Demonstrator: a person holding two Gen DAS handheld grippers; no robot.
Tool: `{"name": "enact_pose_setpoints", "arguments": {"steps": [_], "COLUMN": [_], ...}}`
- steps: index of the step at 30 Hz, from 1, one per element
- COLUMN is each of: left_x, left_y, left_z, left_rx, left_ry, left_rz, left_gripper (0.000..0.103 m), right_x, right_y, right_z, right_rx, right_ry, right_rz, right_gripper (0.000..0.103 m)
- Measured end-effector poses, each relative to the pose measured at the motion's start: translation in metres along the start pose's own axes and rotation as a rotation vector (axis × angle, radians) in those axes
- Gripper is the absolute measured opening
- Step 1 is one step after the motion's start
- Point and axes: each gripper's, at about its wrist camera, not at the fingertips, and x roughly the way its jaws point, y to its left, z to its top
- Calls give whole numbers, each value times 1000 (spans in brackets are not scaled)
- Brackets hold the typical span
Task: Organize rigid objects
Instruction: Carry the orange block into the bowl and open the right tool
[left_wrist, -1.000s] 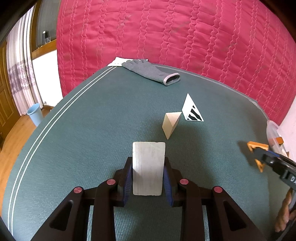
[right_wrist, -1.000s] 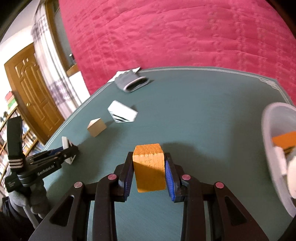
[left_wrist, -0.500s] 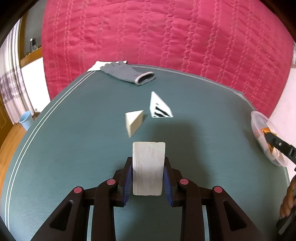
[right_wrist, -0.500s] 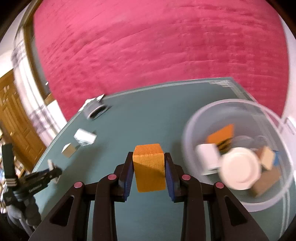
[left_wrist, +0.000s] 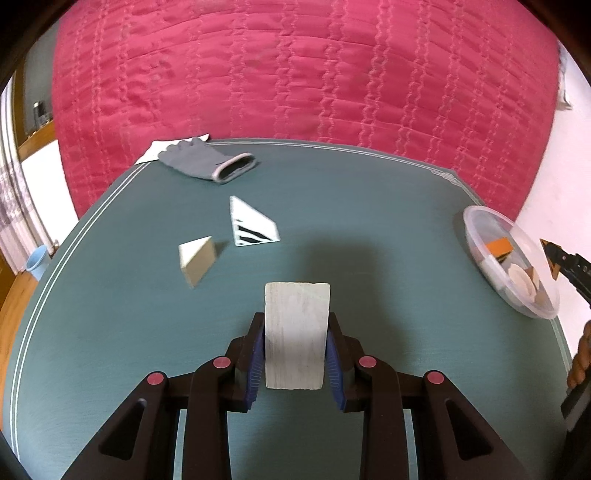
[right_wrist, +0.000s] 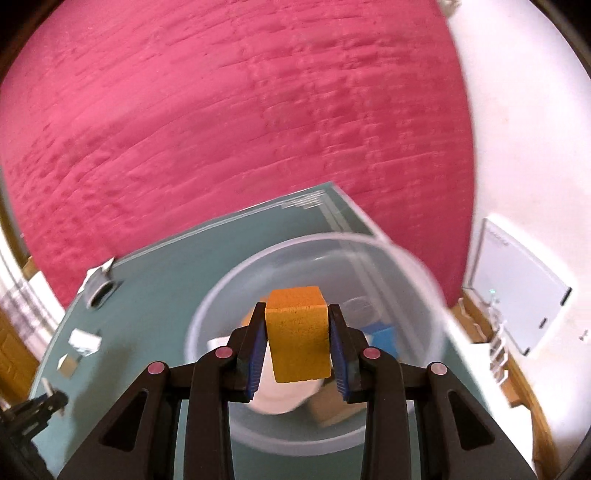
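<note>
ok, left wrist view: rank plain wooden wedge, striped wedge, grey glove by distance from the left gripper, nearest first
1. Plain wooden wedge, ahead-left of the left gripper.
2. Striped wedge, beyond it, slightly right.
3. Grey glove, at the table's far edge.

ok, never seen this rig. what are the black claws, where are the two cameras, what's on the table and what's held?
There is no robot here. A person carries a two-finger hand-held gripper in each hand, and a fisheye camera on each one looks forward along its fingers.

In the left wrist view, the left hand-held gripper is shut on a pale wooden block above the green table. On the table lie a wooden wedge, a black-and-white striped triangle and a grey glove. A clear plastic bowl stands at the right edge.

In the right wrist view, the right hand-held gripper is shut on an orange block in front of that bowl, which already holds several pieces.
</note>
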Motion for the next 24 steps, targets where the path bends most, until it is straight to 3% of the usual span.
{"name": "enact_pose_setpoints", "arguments": {"steps": [8, 24], "left_x": [1, 15], "left_y": [-36, -119], "left_z": [6, 27], "left_rx": [67, 195], "left_ry": [-2, 10], "left_rz": [-42, -187], "left_gripper": [32, 32], "right_x": [4, -16], "right_y": [-38, -37], "right_z": [6, -4], "right_rx": [81, 75], "right_ry": [-30, -138], "right_rz": [-85, -124], "right_gripper": [45, 45]}}
